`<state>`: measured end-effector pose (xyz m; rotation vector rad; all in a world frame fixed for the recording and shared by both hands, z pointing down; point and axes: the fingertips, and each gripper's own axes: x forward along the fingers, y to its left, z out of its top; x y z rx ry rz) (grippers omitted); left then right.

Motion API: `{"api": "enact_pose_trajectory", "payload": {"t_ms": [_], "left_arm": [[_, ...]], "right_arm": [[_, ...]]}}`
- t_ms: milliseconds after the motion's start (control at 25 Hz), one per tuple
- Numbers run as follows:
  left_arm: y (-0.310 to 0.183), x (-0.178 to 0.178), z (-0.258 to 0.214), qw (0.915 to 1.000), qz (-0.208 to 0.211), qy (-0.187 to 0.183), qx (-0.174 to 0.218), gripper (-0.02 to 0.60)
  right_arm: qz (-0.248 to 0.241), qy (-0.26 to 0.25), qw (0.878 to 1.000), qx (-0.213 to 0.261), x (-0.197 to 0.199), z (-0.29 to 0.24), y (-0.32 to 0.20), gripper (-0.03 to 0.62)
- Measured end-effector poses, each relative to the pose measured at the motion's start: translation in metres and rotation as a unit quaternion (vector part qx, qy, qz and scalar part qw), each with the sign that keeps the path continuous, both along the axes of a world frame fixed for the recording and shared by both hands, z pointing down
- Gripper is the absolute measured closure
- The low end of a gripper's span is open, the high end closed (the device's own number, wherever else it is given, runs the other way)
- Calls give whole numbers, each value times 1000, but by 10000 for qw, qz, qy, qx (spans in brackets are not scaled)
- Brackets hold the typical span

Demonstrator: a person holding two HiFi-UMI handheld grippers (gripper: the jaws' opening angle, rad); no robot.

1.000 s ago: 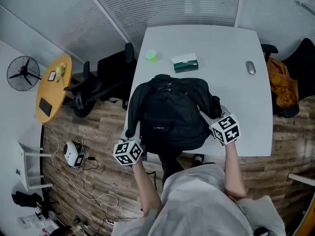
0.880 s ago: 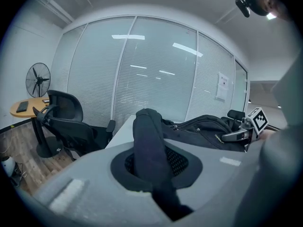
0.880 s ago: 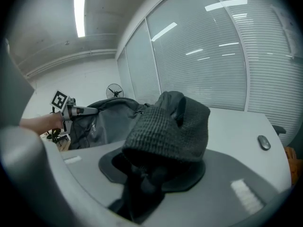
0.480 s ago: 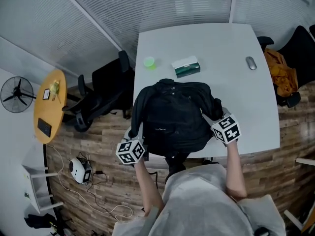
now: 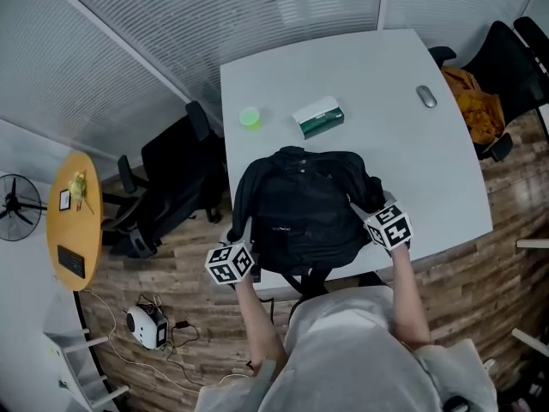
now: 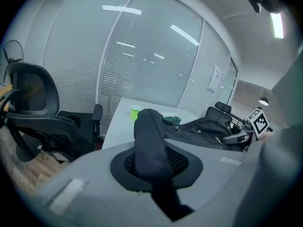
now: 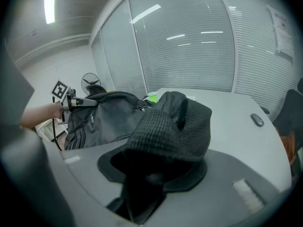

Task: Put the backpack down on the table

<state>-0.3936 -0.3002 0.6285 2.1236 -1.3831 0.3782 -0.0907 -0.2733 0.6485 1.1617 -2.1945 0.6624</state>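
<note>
Now the black cloth backpack [image 5: 300, 209] looks nearly down on the white table [image 5: 343, 67], with the left gripper [image 5: 237, 245] and right gripper [image 5: 371, 211] each squeezing a strap [image 6: 149, 141], so next they should lower it and let go.

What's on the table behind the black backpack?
Behind the backpack, on the table, sit a green cup, a green-and-white box and, farther right, a grey mouse. Anything under the backpack itself is hidden.
</note>
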Motion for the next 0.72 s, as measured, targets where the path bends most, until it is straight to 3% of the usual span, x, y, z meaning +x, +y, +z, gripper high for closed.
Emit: {"api": "enact_pose_trajectory", "payload": {"t_ms": [280, 480, 720], "left_arm": [[-7, -5, 42, 9986, 252, 246, -397, 532], [-8, -6, 63, 9967, 408, 422, -569, 519], [-2, -16, 99, 9932, 358, 555, -956, 480]], "right_arm": [[378, 277, 9984, -316, -2, 31, 9, 419], [806, 131, 9954, -494, 6, 45, 17, 394], [1053, 309, 9915, -702, 11, 65, 25, 346]]}}
